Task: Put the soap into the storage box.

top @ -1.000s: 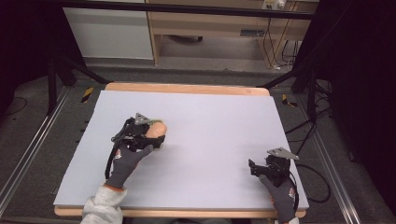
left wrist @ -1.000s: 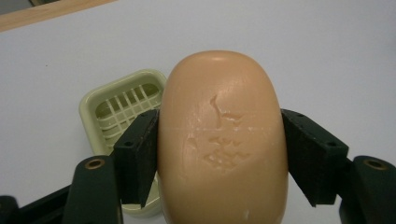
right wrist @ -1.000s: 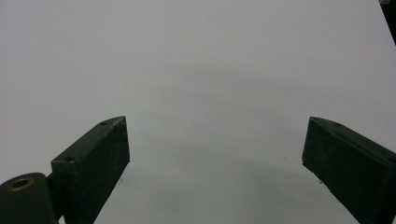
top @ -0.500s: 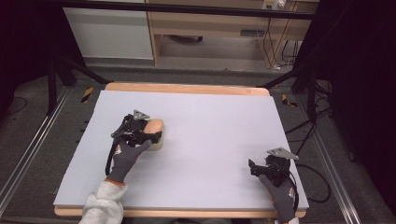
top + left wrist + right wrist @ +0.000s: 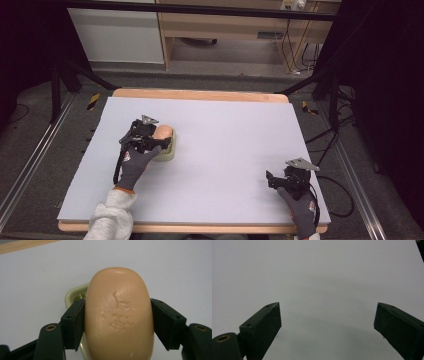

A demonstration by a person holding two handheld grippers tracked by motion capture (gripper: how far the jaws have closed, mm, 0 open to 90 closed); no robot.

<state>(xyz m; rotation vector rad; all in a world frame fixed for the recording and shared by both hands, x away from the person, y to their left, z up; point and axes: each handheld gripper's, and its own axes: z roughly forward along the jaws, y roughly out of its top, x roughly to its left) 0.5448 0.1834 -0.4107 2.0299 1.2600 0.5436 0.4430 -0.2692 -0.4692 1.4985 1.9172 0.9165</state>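
Note:
A peach-coloured bar of soap (image 5: 118,315) sits squeezed between the two black jaws of my left gripper (image 5: 117,325), which is shut on it. Under the soap lies a pale yellow-green soap dish (image 5: 72,295), mostly hidden by the bar. From above, the soap (image 5: 162,132) and dish (image 5: 167,152) are at the left middle of the white table, with my left gripper (image 5: 150,135) over them. My right gripper (image 5: 272,181) rests near the front right of the table; its jaws (image 5: 327,327) stand wide open with nothing between them.
The white table top (image 5: 225,145) has a wooden rim (image 5: 200,95) along its far side. Black frame legs and cables (image 5: 330,100) stand beyond the right edge. A grey rail (image 5: 30,160) runs along the floor at the left.
My left gripper has shifted slightly toward the far side with the soap, staying over the dish. The right gripper has not moved.

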